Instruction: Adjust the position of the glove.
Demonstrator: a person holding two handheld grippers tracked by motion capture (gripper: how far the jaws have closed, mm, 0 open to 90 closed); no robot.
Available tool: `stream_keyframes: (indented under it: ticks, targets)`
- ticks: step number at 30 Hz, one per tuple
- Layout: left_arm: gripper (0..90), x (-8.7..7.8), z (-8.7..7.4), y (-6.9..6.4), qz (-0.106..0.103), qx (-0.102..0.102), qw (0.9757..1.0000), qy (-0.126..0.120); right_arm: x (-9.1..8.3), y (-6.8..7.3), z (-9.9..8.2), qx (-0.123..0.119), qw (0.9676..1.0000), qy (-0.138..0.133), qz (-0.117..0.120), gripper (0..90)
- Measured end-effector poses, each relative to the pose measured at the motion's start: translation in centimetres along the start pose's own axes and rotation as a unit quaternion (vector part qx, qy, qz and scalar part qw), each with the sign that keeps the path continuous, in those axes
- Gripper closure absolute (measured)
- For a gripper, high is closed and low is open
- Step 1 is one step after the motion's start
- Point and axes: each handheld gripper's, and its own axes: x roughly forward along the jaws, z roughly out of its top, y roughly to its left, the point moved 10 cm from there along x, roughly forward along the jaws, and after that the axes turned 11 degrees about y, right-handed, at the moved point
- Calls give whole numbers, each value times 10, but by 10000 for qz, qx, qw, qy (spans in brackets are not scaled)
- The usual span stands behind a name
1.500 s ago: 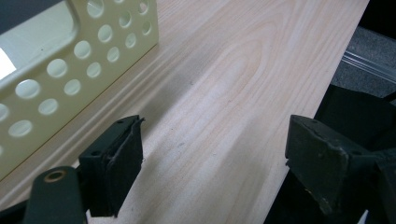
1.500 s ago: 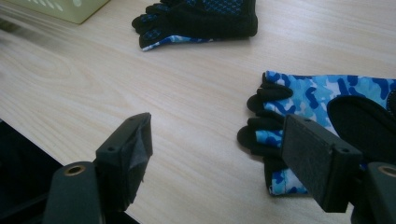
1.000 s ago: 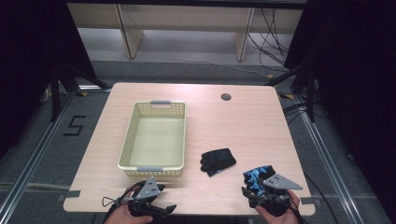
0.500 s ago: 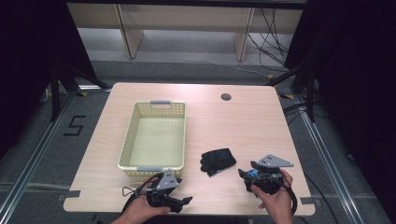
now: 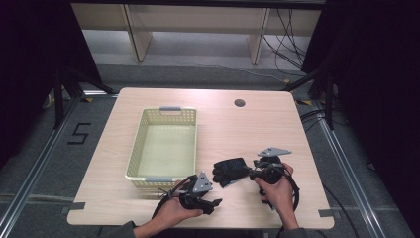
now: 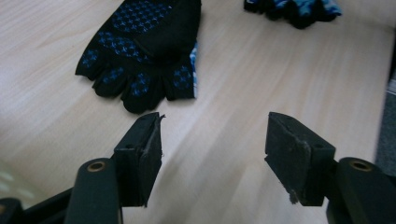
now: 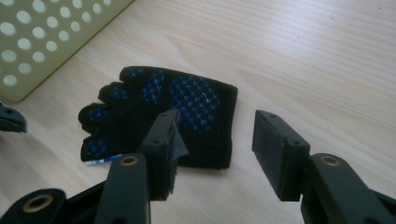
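Worktop: a pale wood-grain top with rounded corners and a small dark round hole near its far edge.
Basket: a pale yellow plastic one with perforated walls, sitting left of centre, long side running away from the person; nothing lay in it.
Glove: a black fingerless one with blue dotted grip patches, lying flat on the wood just right of the basket's near corner, apart from it.
Left hand-held gripper: held low by the near edge, just in front of the basket, pointing right; its jaws stood spread with bare wood between them, the glove lying just beyond its tips.
Right hand-held gripper: held right of the glove, pointing left at it; its jaws were spread, the tips over the glove's cuff edge and gripping nothing. I could not tell whether they touched the fabric.
Blue-and-black bundle: a blurred patterned thing at the top edge of the left gripper view; I could not tell what it was.
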Motion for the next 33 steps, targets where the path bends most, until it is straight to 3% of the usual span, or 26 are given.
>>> stream_keyframes:
  ticks: [4, 6, 7, 8, 10, 11, 13, 16, 17, 19, 20, 22, 24, 26, 27, 28, 32, 33]
  targets:
    - [431, 6, 9, -4, 10, -81, 10000, 10, 7, -3, 4, 14, 9999, 126, -18, 548]
    - [455, 8, 11, -5, 188, -44, 9998, 58, 10, -5, 4, 16, 9998, 183, -16, 551]
    - [469, 9, 13, -6, 213, 19, 9997, 67, 13, -9, 7, -176, 9998, 74, -59, 552]
    - [480, 11, 14, -6, 270, 13, 9996, 88, 13, -7, 6, 20, 9999, 154, -36, 554]
    - [510, 13, 18, -5, 424, 124, 9990, 73, 15, -6, 4, 118, 9996, 253, 31, 558]
    - [518, 14, 20, -4, 495, 87, 9987, 60, 18, -10, 8, -78, 9999, 63, -33, 562]
    - [528, 17, 23, -4, 480, 14, 9988, 113, 19, -8, 6, 54, 9999, 148, 42, 569]
    - [546, 20, 26, -2, 587, 33, 9981, 187, 21, -8, 6, -35, 9997, 228, 76, 582]
    - [547, 22, 27, -2, 570, 50, 9982, 194, 22, -6, 5, 111, 9996, 253, 96, 588]
    - [552, 26, 29, -1, 614, 55, 9978, 262, 25, -5, 6, 160, 9994, 282, 149, 595]
    - [548, 28, 30, 0, 681, 79, 9972, 290, 27, -6, 7, 155, 9995, 233, 155, 596]
    - [545, 31, 31, 0, 601, -47, 9978, 291, 28, -8, 8, 42, 9993, 309, 220, 597]
    - [537, 31, 31, -2, 677, 12, 9971, 359, 31, -11, 9, 70, 9996, 228, 134, 597]
    - [526, 33, 31, -2, 708, 59, 9966, 413, 35, -10, 11, 243, 9993, 157, 230, 600]
    - [514, 34, 31, -2, 715, 75, 9965, 432, 35, -10, 9, 350, 9988, 265, 230, 605]
    - [500, 34, 31, 0, 733, 73, 9965, 406, 36, -11, 10, 140, 9994, 209, 233, 605]
    - [520, 37, 31, 7, 831, -3, 9955, 453, 38, -11, 8, 226, 9987, 368, 264, 623]
    - [542, 38, 30, 8, 810, -14, 9956, 465, 39, -12, 8, 107, 9990, 354, 266, 633]
